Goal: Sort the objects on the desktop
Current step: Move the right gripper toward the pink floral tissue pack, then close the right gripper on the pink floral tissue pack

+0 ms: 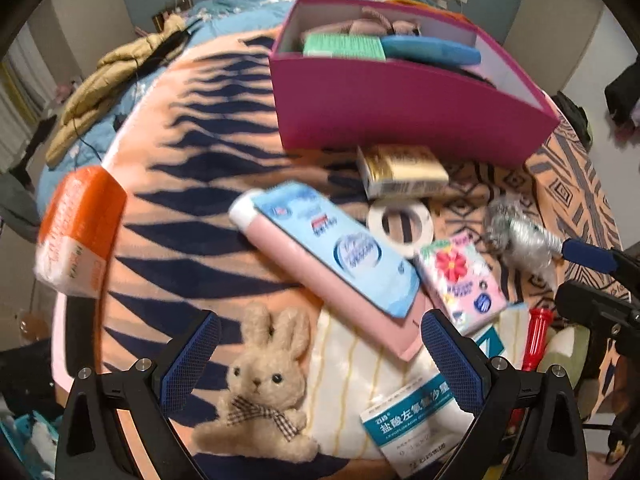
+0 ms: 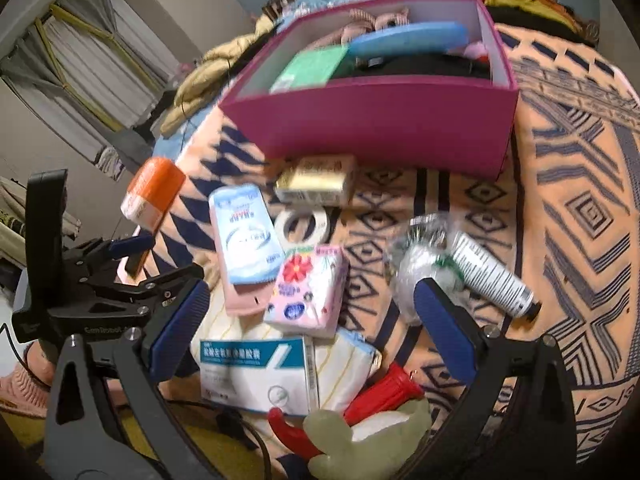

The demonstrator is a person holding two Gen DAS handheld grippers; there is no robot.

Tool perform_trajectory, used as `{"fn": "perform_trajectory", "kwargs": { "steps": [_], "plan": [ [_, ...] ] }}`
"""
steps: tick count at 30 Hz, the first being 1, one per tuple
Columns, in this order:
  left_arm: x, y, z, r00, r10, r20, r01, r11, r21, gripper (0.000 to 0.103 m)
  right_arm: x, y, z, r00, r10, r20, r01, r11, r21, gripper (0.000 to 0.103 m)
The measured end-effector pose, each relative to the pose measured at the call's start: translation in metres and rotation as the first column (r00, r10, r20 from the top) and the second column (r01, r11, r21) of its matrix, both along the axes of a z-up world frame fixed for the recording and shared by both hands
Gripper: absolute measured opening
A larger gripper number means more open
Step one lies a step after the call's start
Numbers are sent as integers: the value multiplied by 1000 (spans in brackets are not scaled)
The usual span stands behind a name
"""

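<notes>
Partly sorted: the magenta box (image 1: 400, 120), well ahead of both jaws, already holds several items. Many are left loose: plush rabbit (image 1: 264, 384) between the left gripper (image 1: 320, 360) jaws, tissue pack (image 2: 308, 292) between the right gripper (image 2: 312, 332) jaws. Both jaws are spread wide, nothing held.

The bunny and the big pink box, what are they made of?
The bunny looks like soft plush: fuzzy beige fur, glossy bead-like eyes, and a checked fabric bow. The big pink box looks like cardboard, though I can't be sure: thin, stiff, flat walls, matte magenta outside and plain white inside.
</notes>
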State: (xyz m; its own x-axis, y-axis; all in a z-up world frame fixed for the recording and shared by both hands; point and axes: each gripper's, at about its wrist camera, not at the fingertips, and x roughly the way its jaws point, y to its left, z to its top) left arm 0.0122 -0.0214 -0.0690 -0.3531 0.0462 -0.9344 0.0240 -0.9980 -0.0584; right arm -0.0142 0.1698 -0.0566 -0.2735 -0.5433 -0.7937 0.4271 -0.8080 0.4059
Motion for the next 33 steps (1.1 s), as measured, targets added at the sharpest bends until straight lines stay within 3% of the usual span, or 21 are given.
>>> {"fn": "perform_trajectory", "kwargs": {
  "steps": [7, 14, 21, 33],
  "plan": [
    [5, 5, -19, 999, -30, 41, 31, 999, -23, 102, 3, -13, -20, 998, 57, 35, -59, 996, 72, 102],
    [8, 9, -31, 998, -13, 69, 16, 999, -46, 102, 0, -17, -36, 989, 120, 91, -128, 987, 93, 80],
    [11, 12, -37, 996, 10, 85, -5, 998, -68, 102, -5, -22, -44, 977, 173, 122, -184, 980, 79, 80],
    [10, 24, -33, 995, -85, 58, 91, 989, -116, 98, -17, -37, -64, 976, 137, 170, -160, 979, 129, 70]
  ]
}}
